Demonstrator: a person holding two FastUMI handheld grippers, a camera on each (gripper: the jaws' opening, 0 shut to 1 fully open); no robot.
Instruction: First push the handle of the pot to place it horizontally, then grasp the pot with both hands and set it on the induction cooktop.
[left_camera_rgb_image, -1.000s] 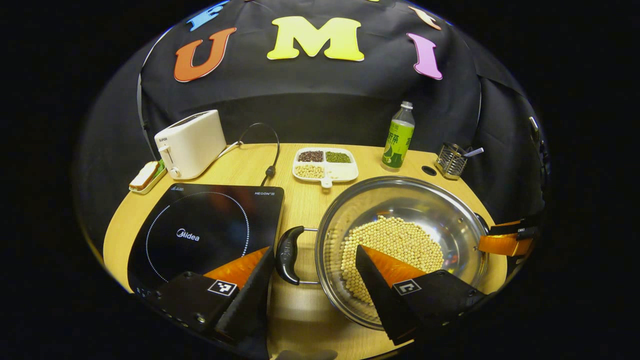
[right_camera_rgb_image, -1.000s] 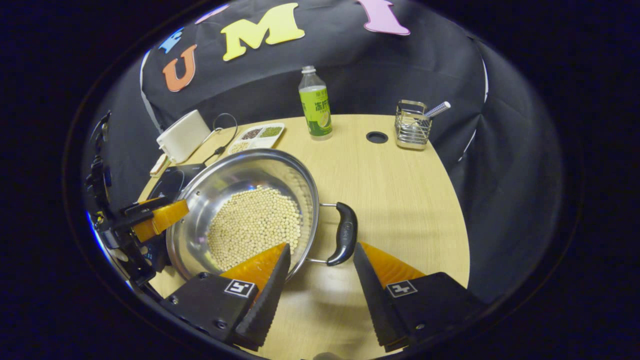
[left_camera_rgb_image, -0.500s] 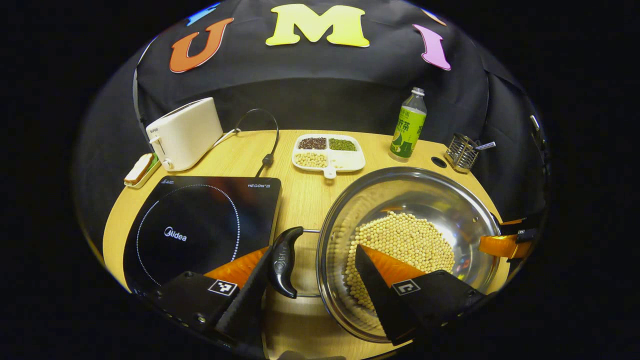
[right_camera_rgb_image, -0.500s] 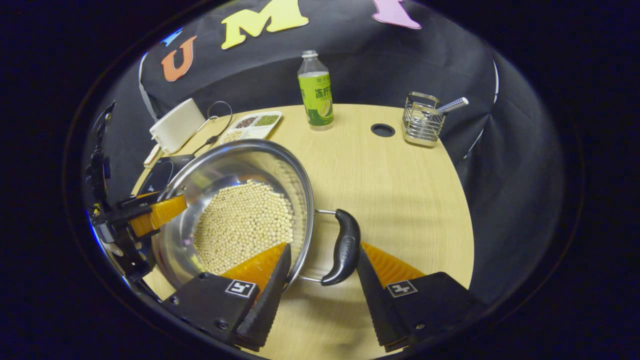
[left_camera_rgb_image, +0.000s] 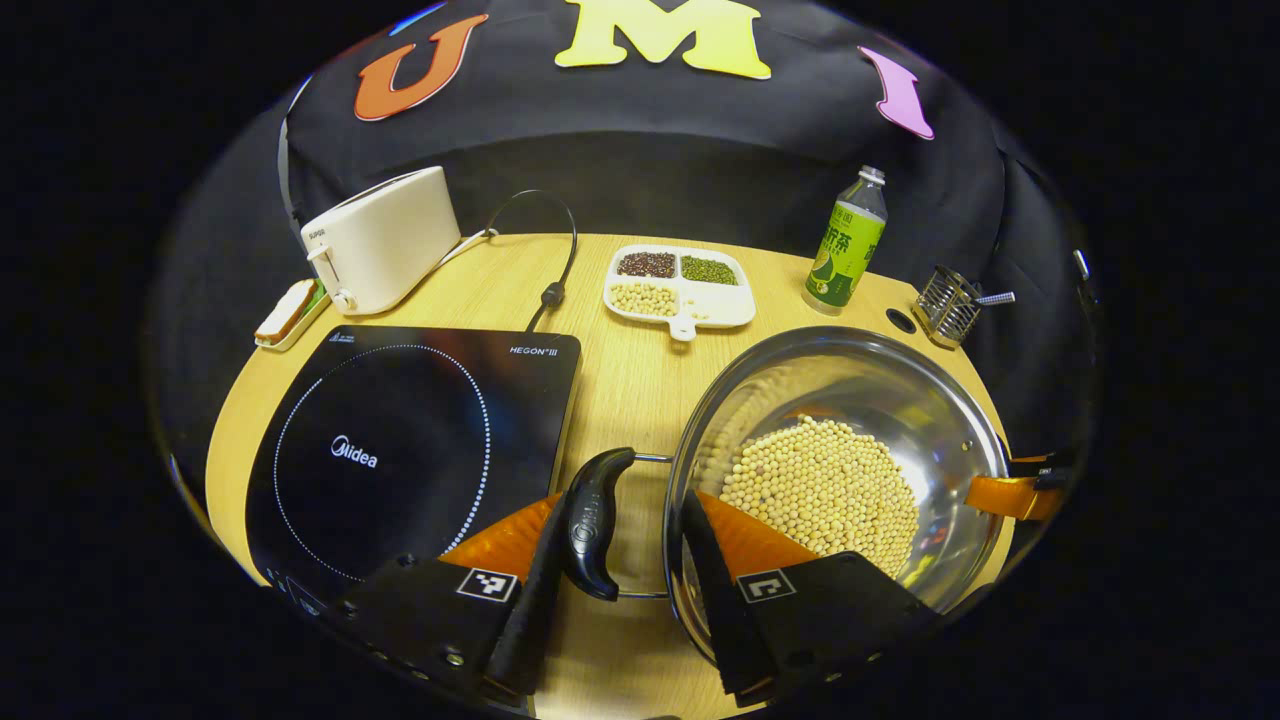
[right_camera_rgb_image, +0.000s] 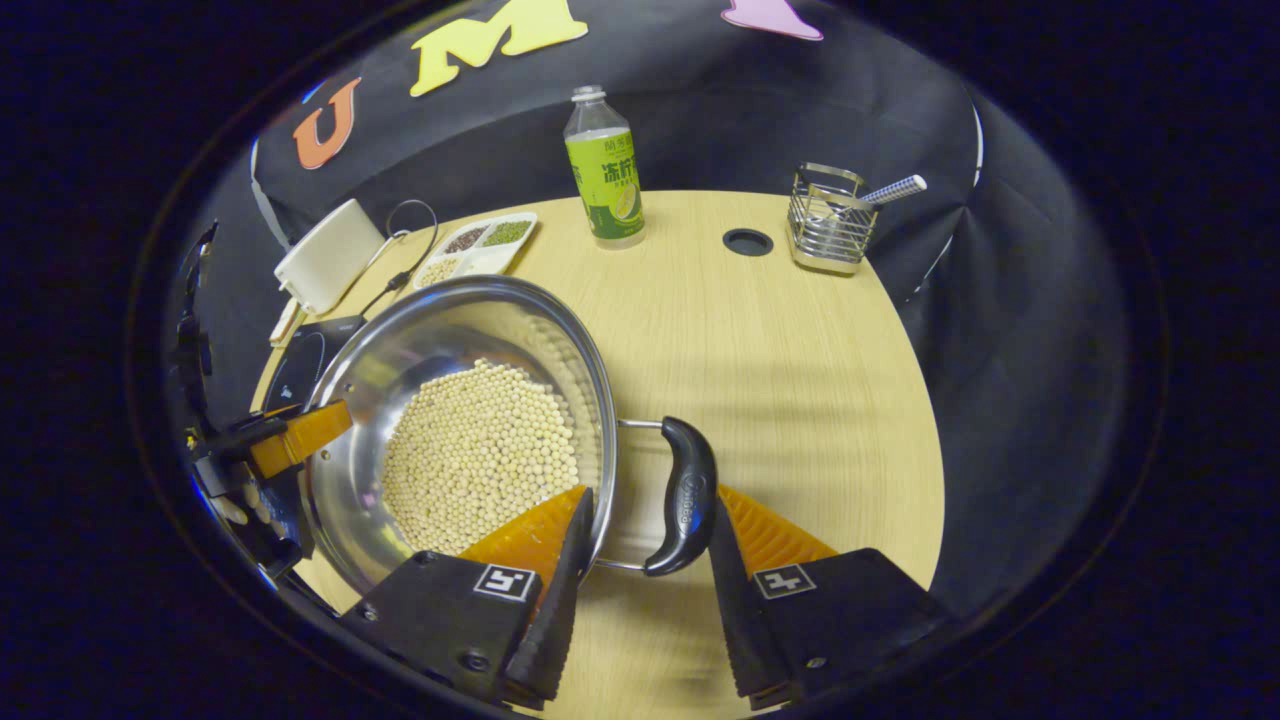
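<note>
Straddling pot handle (left_camera_rgb_image: 594, 520), left gripper (left_camera_rgb_image: 620, 590) fingers (parted), right gripper (right_camera_rgb_image: 640, 590) likewise

Left gripper view: the left claw (left_camera_rgb_image: 625, 560) straddles the pot's near handle (left_camera_rgb_image: 595, 522); whether both fingers press it cannot be told. One finger (left_camera_rgb_image: 735, 545) overlaps the pot (left_camera_rgb_image: 880, 380) rim and hides part of the beans (left_camera_rgb_image: 825, 485). The induction cooktop (left_camera_rgb_image: 400, 440) has its near corner covered by the other finger.

Right gripper view: the right claw (right_camera_rgb_image: 645, 545) brackets the far handle (right_camera_rgb_image: 685, 495); contact is likewise unclear. The cooktop (right_camera_rgb_image: 300, 360) lies mostly behind the pot (right_camera_rgb_image: 450, 330).
</note>
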